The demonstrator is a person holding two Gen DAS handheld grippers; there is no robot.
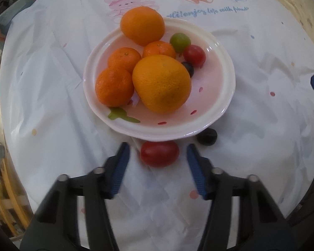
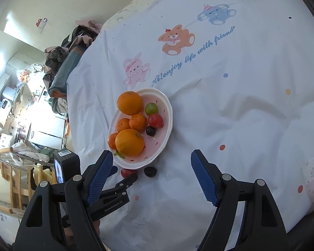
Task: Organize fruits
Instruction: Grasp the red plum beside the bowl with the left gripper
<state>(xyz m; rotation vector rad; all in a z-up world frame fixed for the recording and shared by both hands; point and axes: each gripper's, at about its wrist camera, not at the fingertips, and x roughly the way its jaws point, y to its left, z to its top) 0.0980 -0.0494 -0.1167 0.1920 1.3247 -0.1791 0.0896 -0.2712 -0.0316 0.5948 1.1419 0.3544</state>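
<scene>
Red tomato (image 1: 160, 154) lies on the cloth between the left claw's (image 1: 158, 149) spread fingers, just beside the plate (image 1: 224, 96); the right claw (image 2: 151, 156) hovers spread too.

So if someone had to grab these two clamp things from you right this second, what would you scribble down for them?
Left gripper: open, empty, fingers either side of the red tomato on the cloth, not closed on it.
Right gripper: open, empty, held back above the cloth.
Plate: already holds two big oranges, three mandarins, a green fruit, a red tomato and a dark grape.
Left to do: the red tomato on the cloth and the dark fruit beside it, both off the plate by its near rim.
Likely next: close the left gripper on the tomato and lift it onto the plate, then the dark fruit.
</scene>
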